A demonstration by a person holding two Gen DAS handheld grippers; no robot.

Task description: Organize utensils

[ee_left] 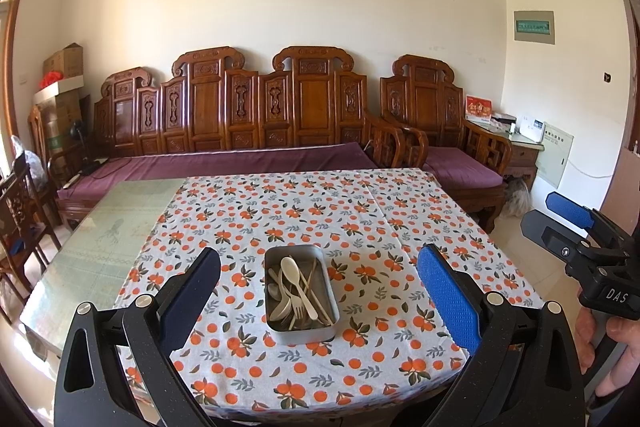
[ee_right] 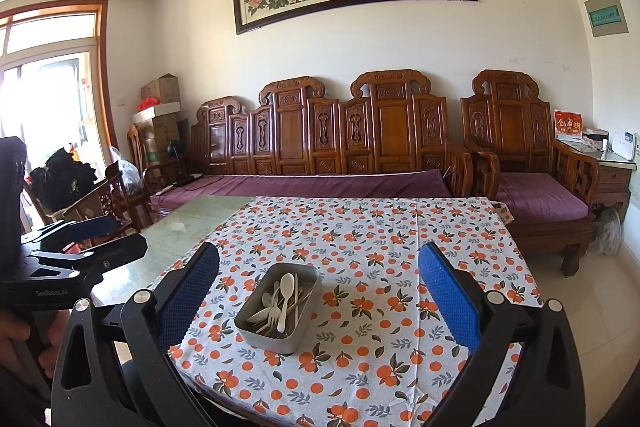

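A grey metal tin (ee_left: 280, 329) (ee_right: 250, 329) rests on the orange-patterned tablecloth (ee_left: 360, 211) (ee_right: 360, 227). It holds cream plastic spoons (ee_left: 294, 273) (ee_right: 286, 287), forks (ee_left: 296, 305) (ee_right: 274, 315) and thin wooden sticks (ee_left: 320, 297). My left gripper (ee_left: 320, 299) hovers open above the near table edge, with the tin seen between its fingers. The right gripper (ee_right: 320, 299) is open too, with nothing held, and the tin lies slightly left of its centre. Each gripper shows at the side of the other's view, the right gripper (ee_left: 576, 227) and the left gripper (ee_right: 92, 239), held in a hand.
Left of the cloth the glass table top (ee_left: 100, 239) (ee_right: 184, 227) is bare. A carved wooden sofa with purple cushions (ee_left: 224, 163) (ee_right: 312, 185) stands behind the table, an armchair (ee_left: 460, 163) to its right. A wooden chair (ee_left: 20, 219) stands at the table's left.
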